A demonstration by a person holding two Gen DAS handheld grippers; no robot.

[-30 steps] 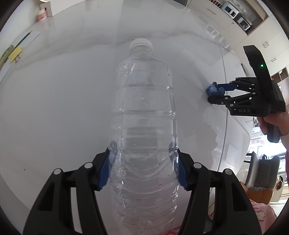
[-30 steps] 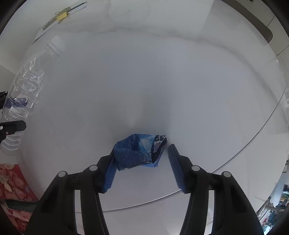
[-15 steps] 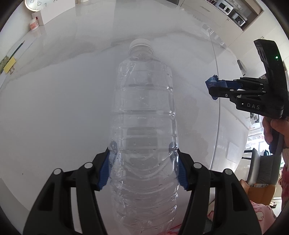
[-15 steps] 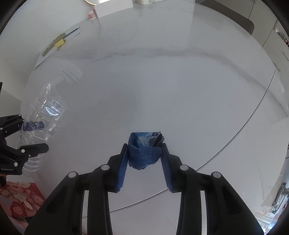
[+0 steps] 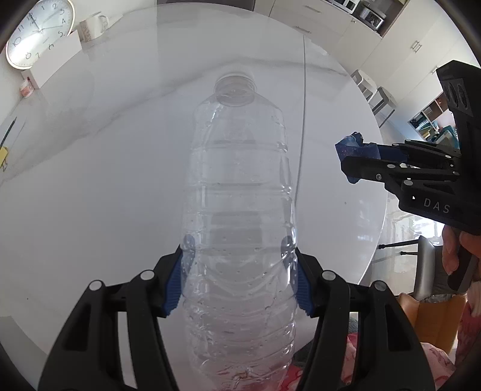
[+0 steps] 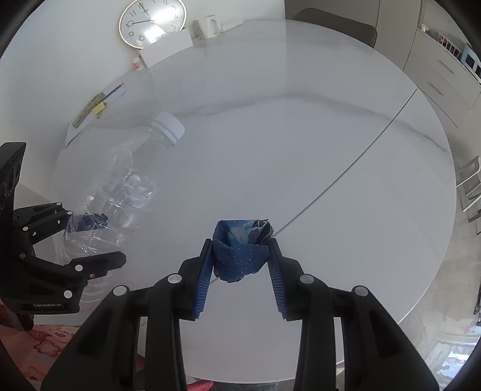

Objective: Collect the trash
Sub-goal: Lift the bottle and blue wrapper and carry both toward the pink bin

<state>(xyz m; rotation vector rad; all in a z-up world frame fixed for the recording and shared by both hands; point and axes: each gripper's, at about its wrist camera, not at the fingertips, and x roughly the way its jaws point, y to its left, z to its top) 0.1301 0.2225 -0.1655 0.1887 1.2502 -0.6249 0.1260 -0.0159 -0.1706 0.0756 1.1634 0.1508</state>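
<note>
My left gripper (image 5: 239, 255) is shut on a clear empty plastic bottle (image 5: 239, 186) with a white cap, held above the round white table (image 5: 90, 186). The bottle also shows in the right wrist view (image 6: 120, 186), with the left gripper (image 6: 90, 237) around its lower body. My right gripper (image 6: 240, 243) is shut on a crumpled blue wrapper (image 6: 240, 249), lifted off the table. In the left wrist view the right gripper (image 5: 348, 162) holds the wrapper (image 5: 350, 147) at the right, apart from the bottle.
A wall clock (image 6: 151, 22), a white box (image 6: 168, 45) and a mug (image 6: 206, 28) stand at the table's far side. A sheet of paper with a pen and yellow clip (image 6: 93, 109) lies at the left. Cabinets (image 5: 405, 54) and a chair (image 6: 333, 30) stand beyond the table.
The right gripper closed on the blue wrapper and lifted it off the table. Both grippers rose and tilted up, with more of the room in view. The bottle stays gripped.
</note>
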